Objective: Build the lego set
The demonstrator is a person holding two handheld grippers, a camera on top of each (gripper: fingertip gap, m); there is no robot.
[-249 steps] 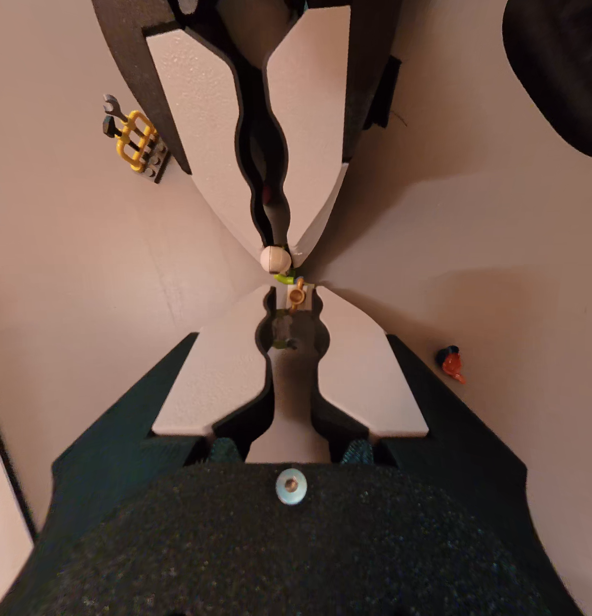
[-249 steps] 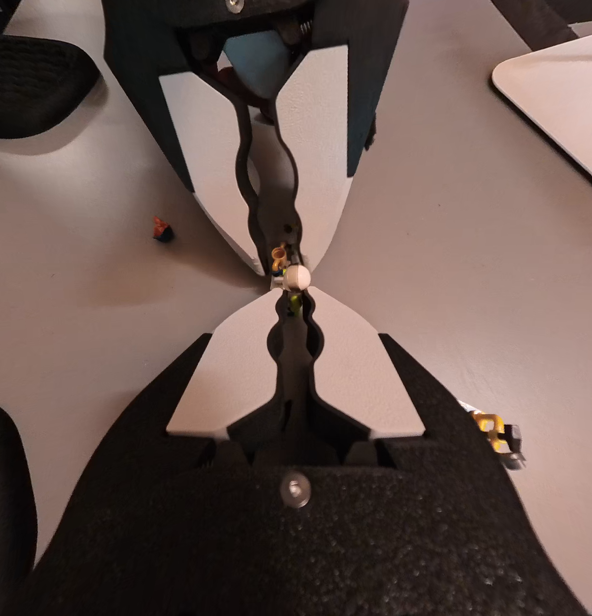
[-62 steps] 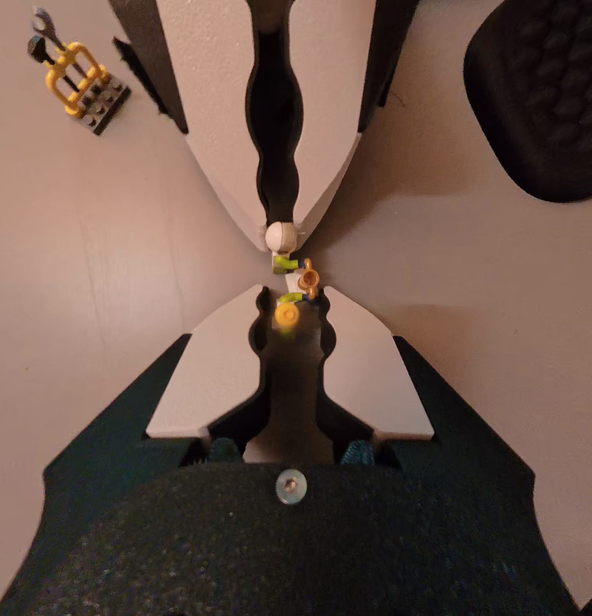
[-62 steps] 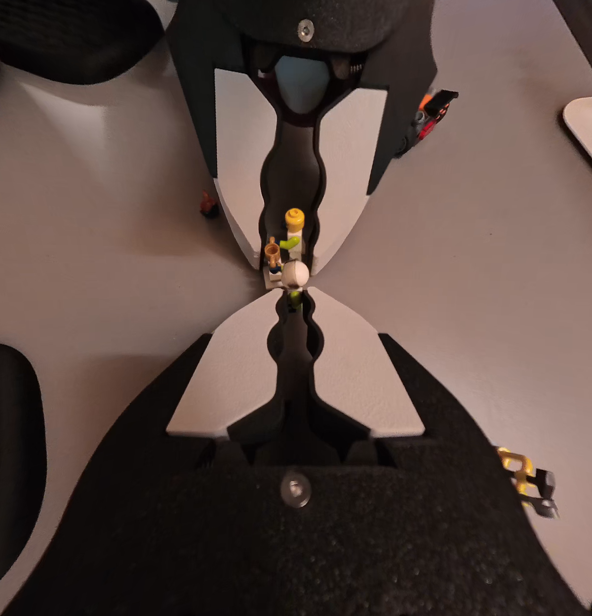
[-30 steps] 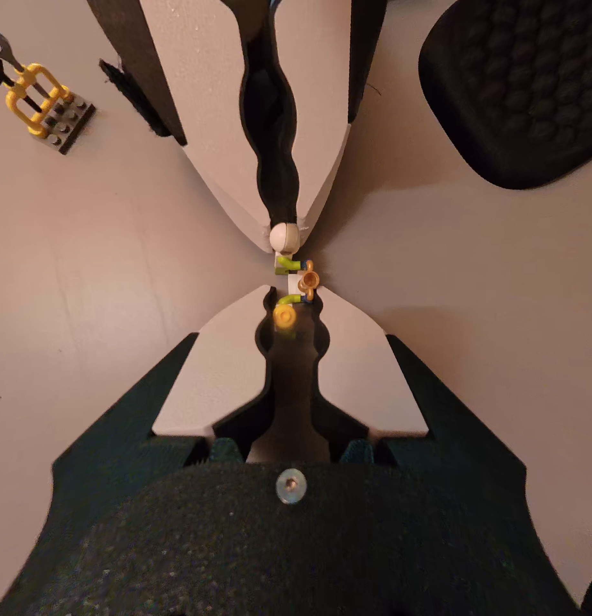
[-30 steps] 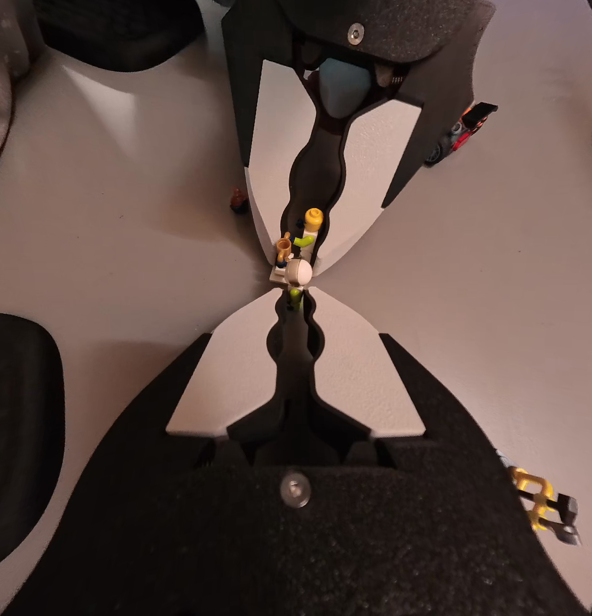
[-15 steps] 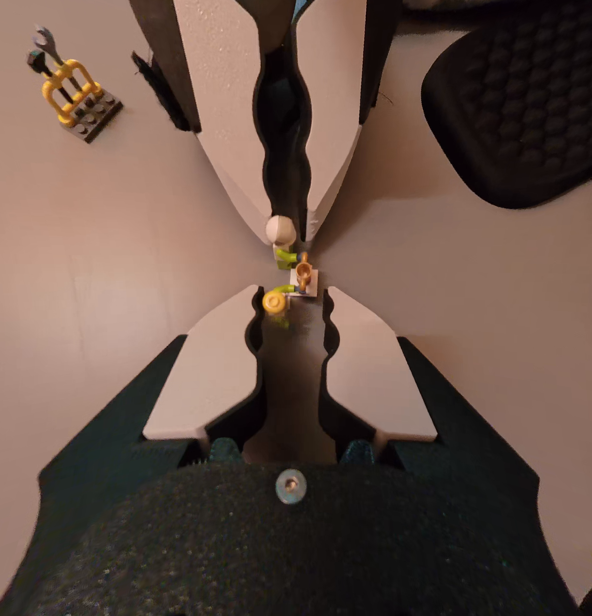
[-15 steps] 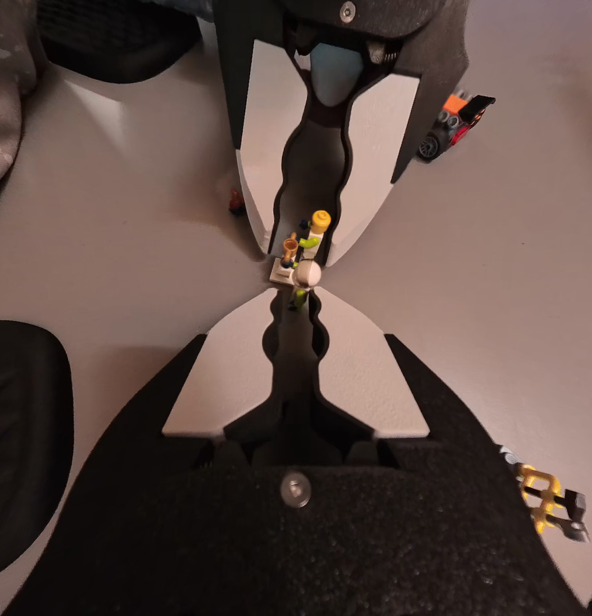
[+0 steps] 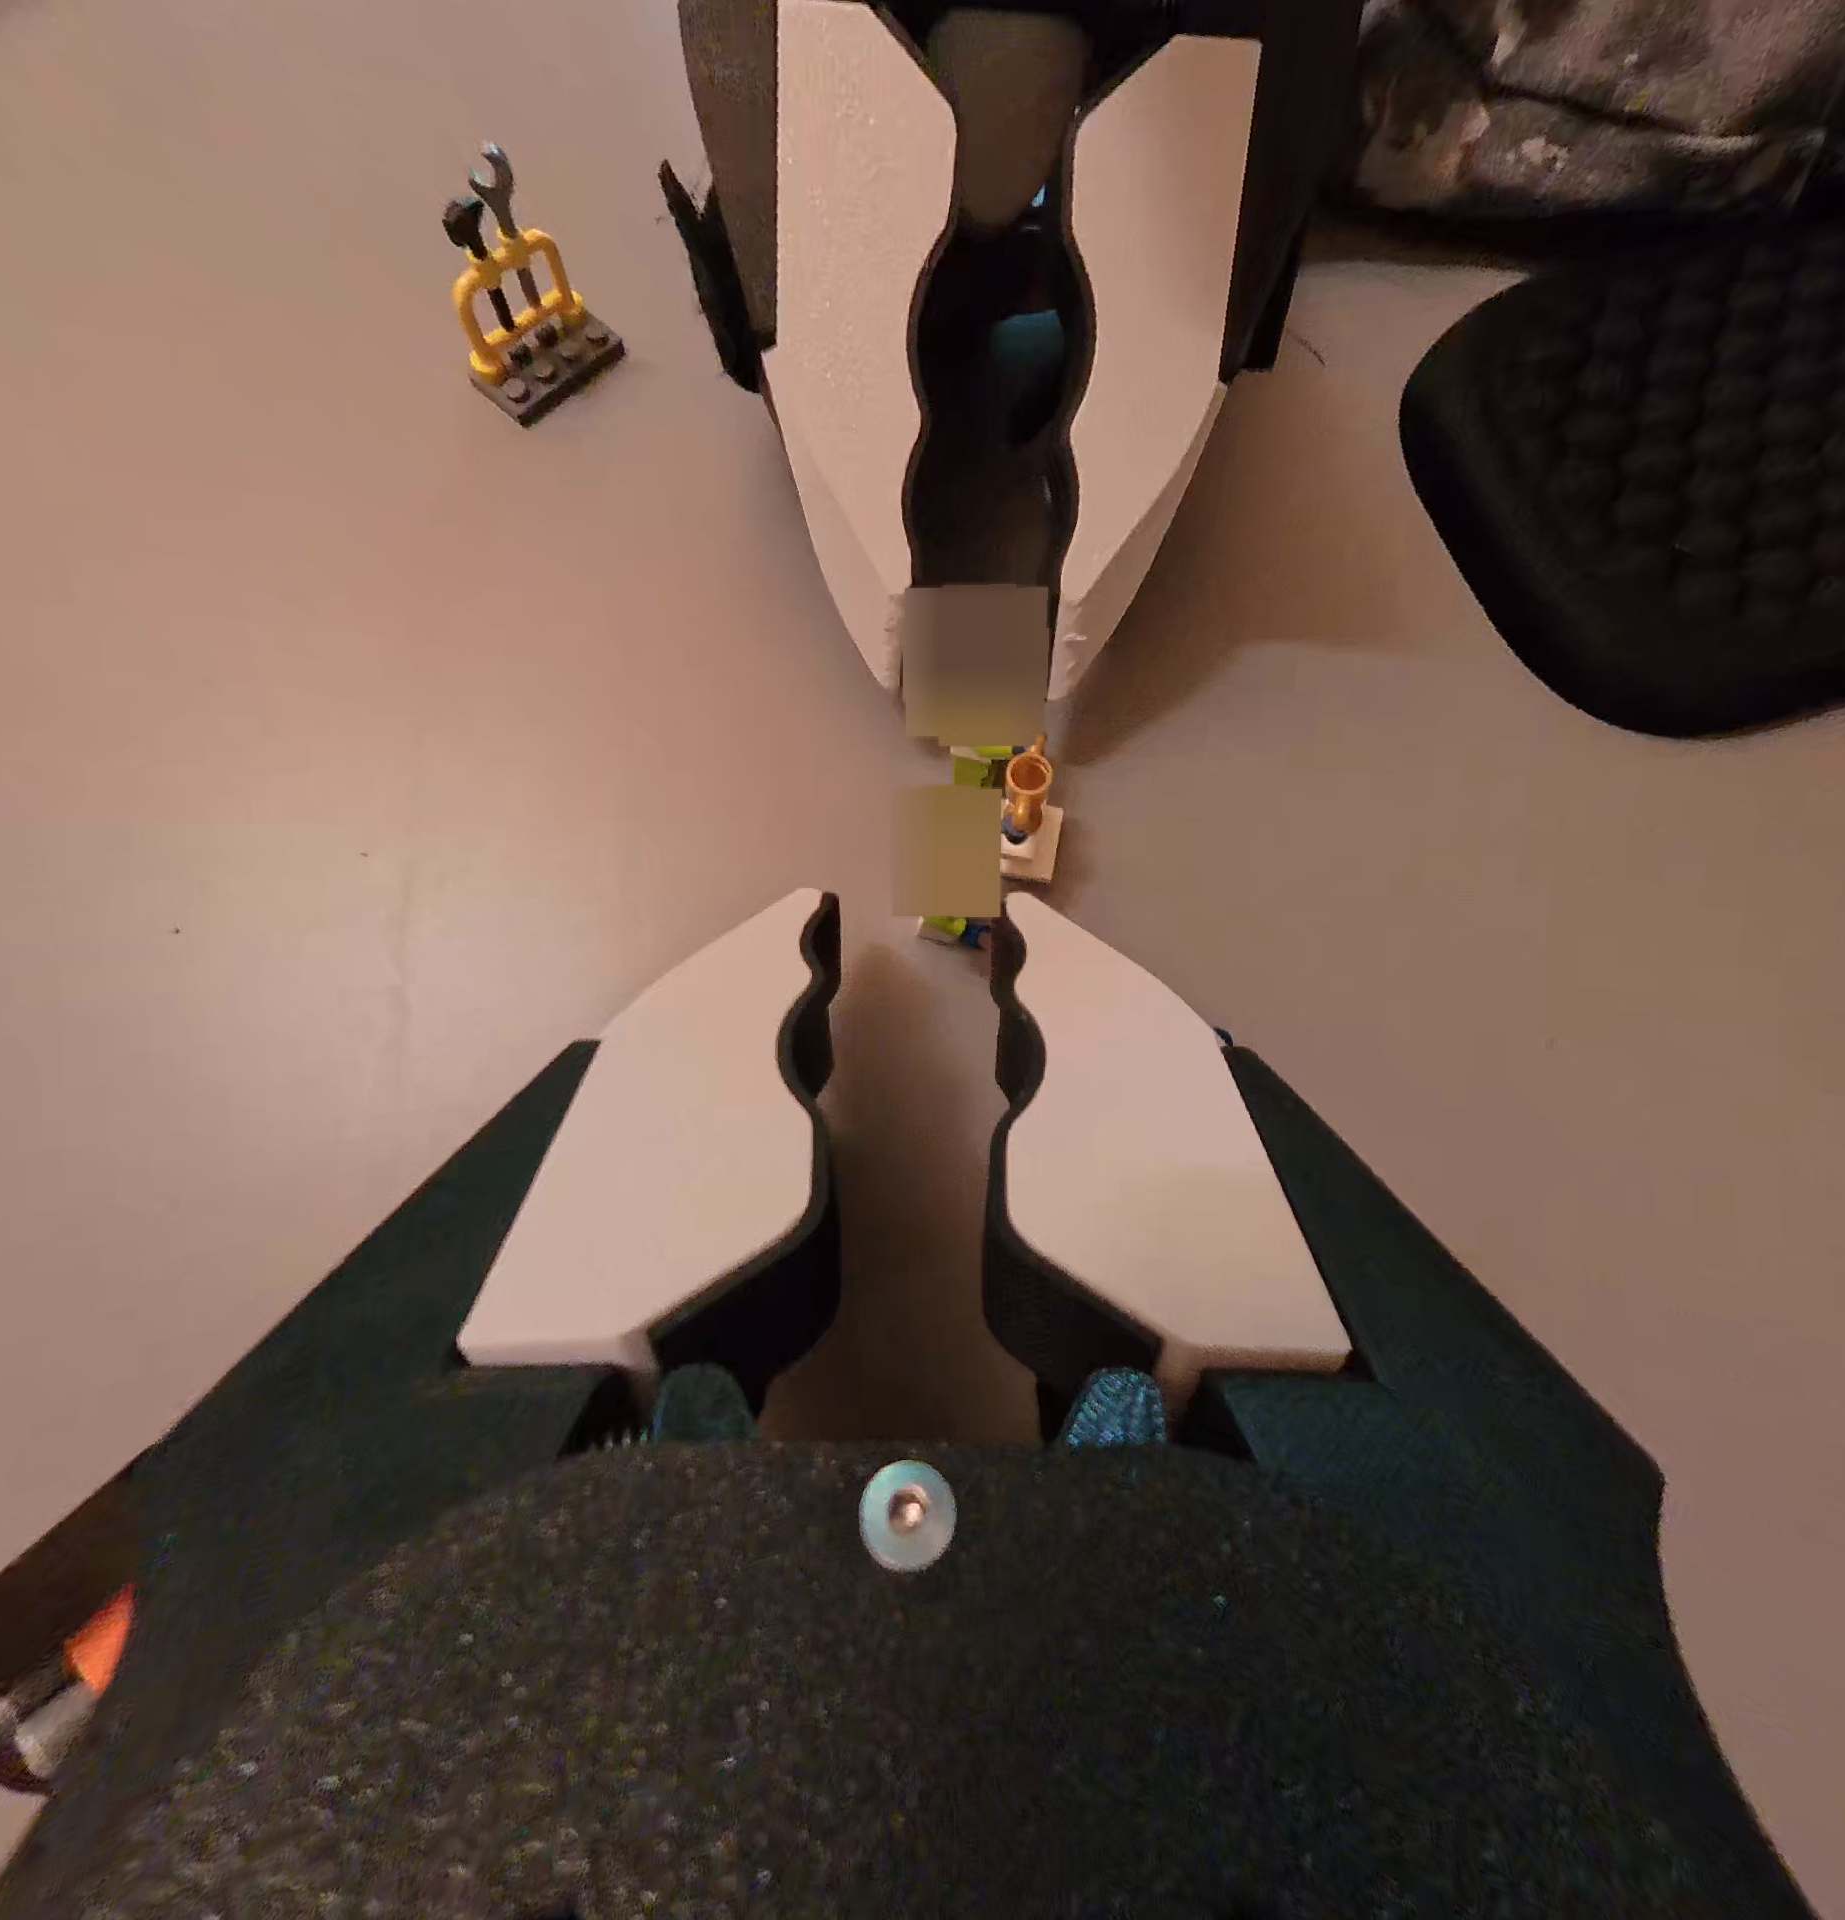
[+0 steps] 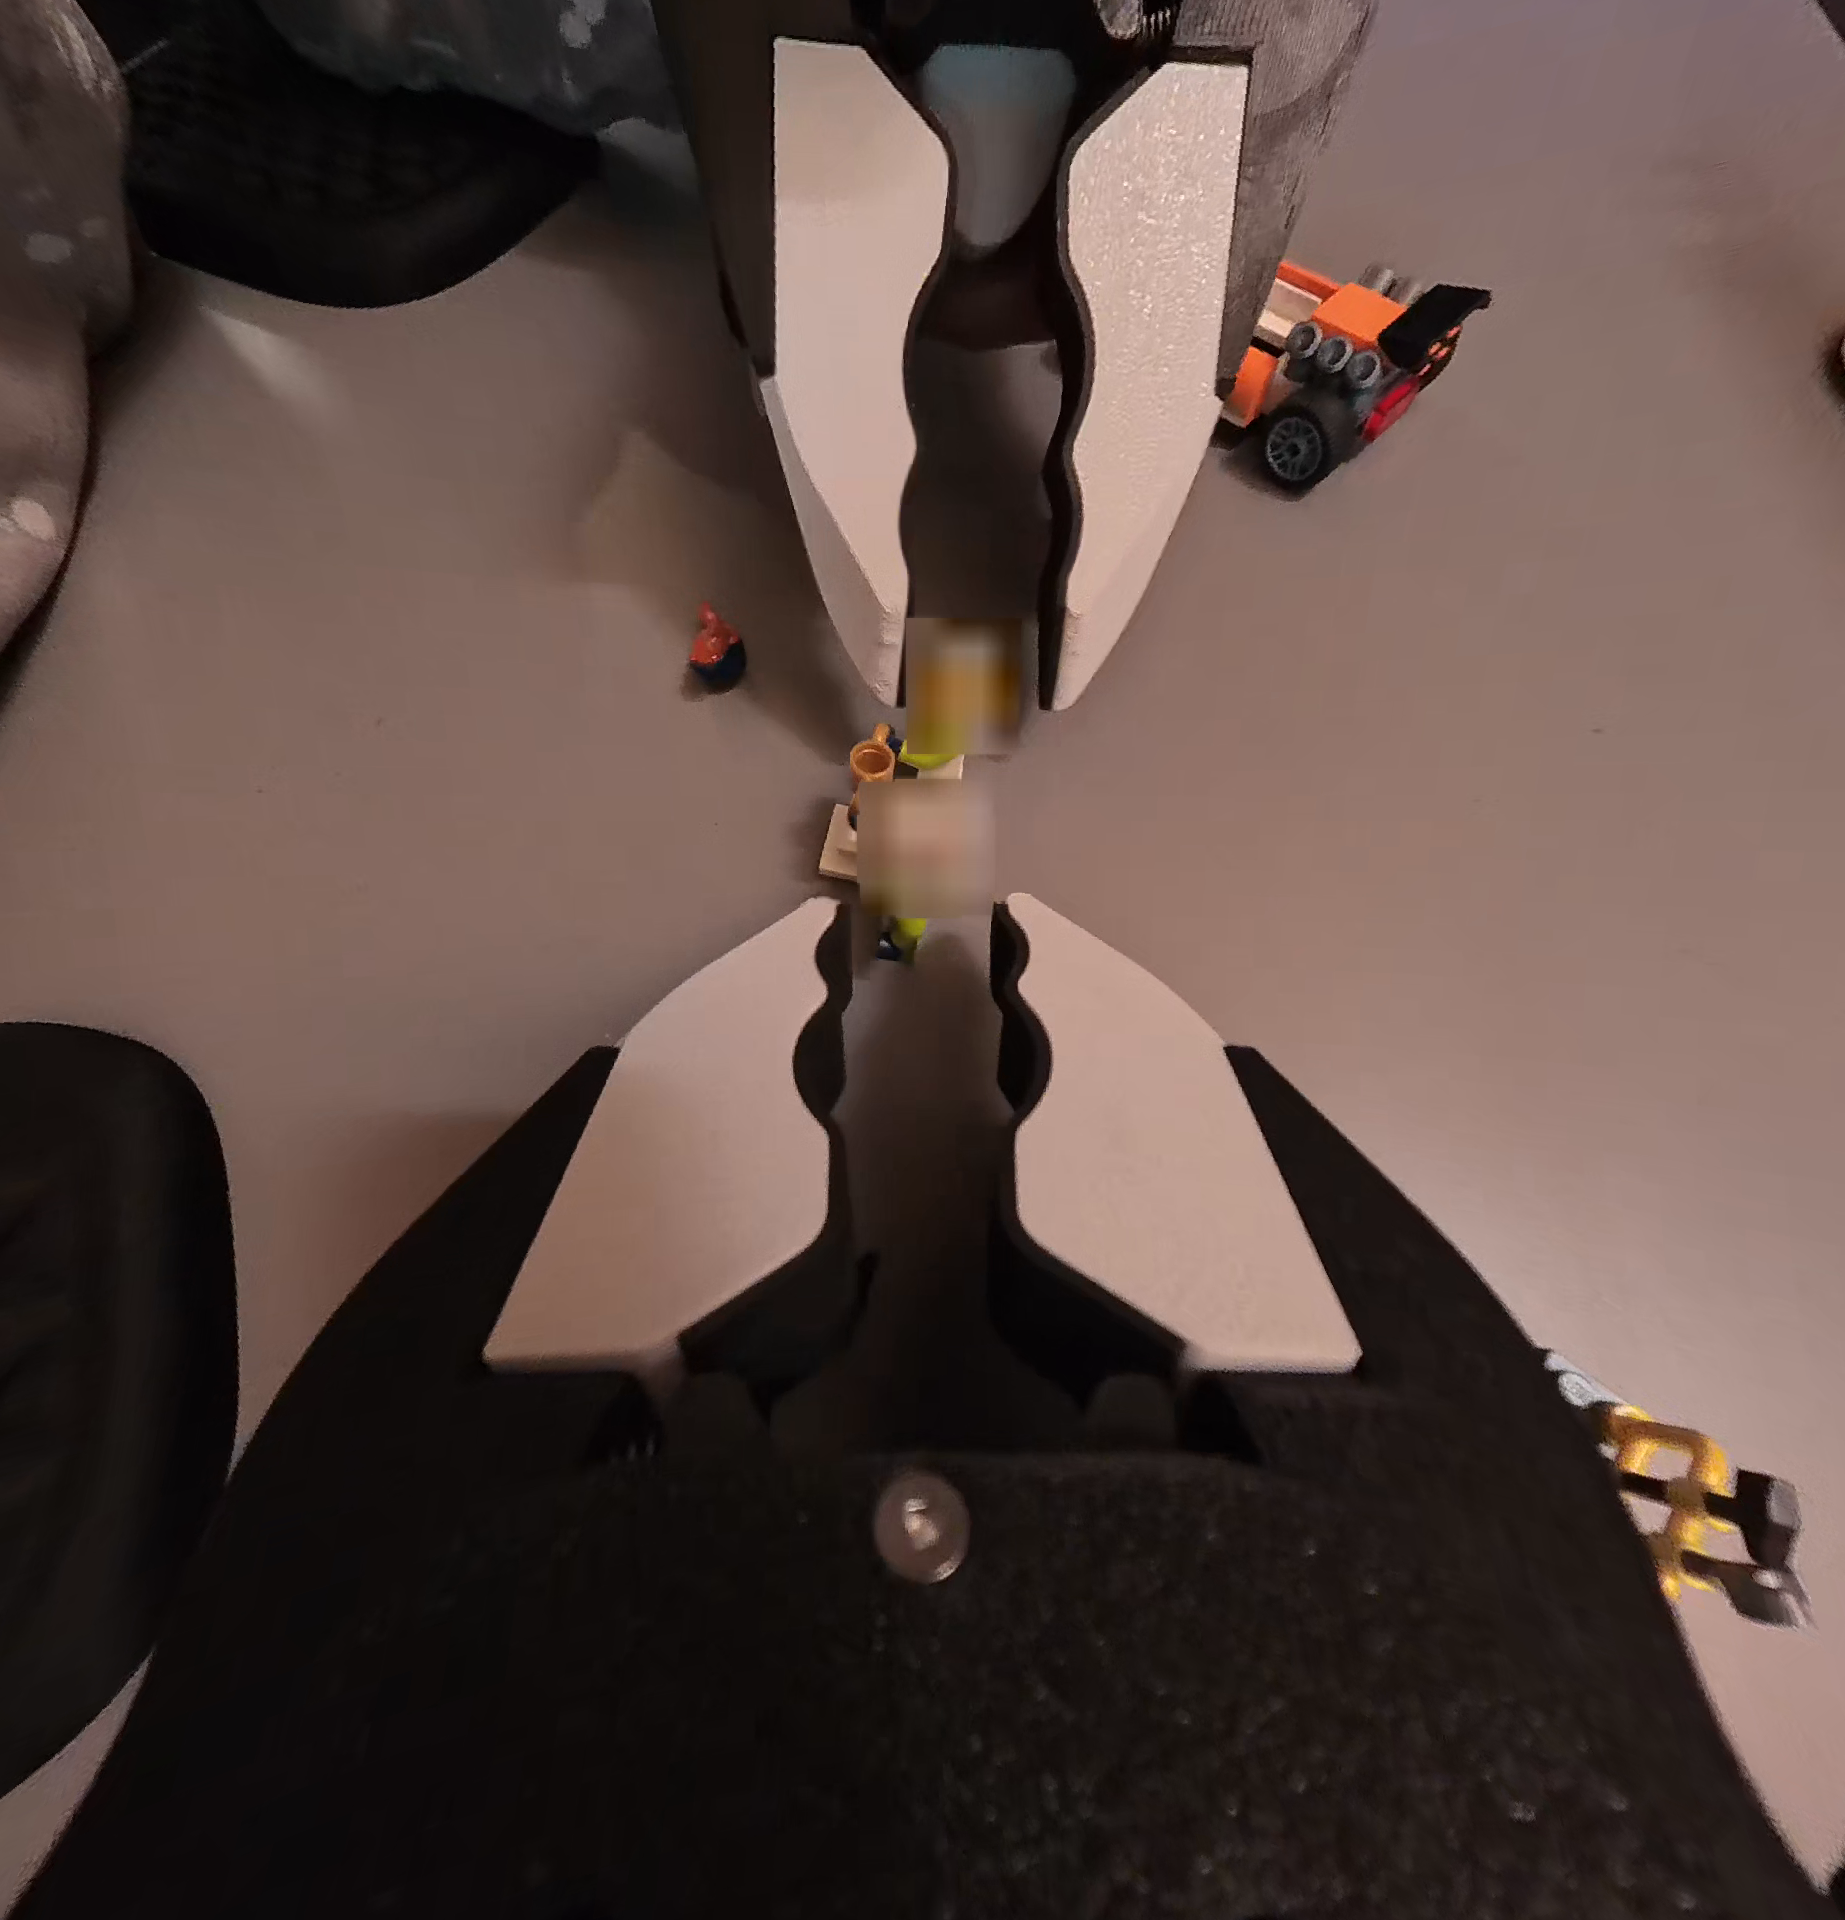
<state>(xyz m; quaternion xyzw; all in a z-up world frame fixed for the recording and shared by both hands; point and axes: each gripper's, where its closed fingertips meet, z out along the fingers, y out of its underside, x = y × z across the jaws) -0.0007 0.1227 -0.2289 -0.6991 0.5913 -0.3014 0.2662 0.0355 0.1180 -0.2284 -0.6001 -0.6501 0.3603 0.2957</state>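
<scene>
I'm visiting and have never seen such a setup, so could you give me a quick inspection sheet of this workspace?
Surface: pale grey table.
Job's things: two minifigures with a gold cup on a small plate; orange car; yellow tool rack.
Clutter: small red-and-blue piece.
Grippers: left gripper open; right gripper open; both flank the figures.
Cables: nothing seen.
Surroundings: black chair seat, patterned fabric.

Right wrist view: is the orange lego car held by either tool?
No, the orange lego car sits on the table behind the left tool, whose fingers are not around it.
</scene>
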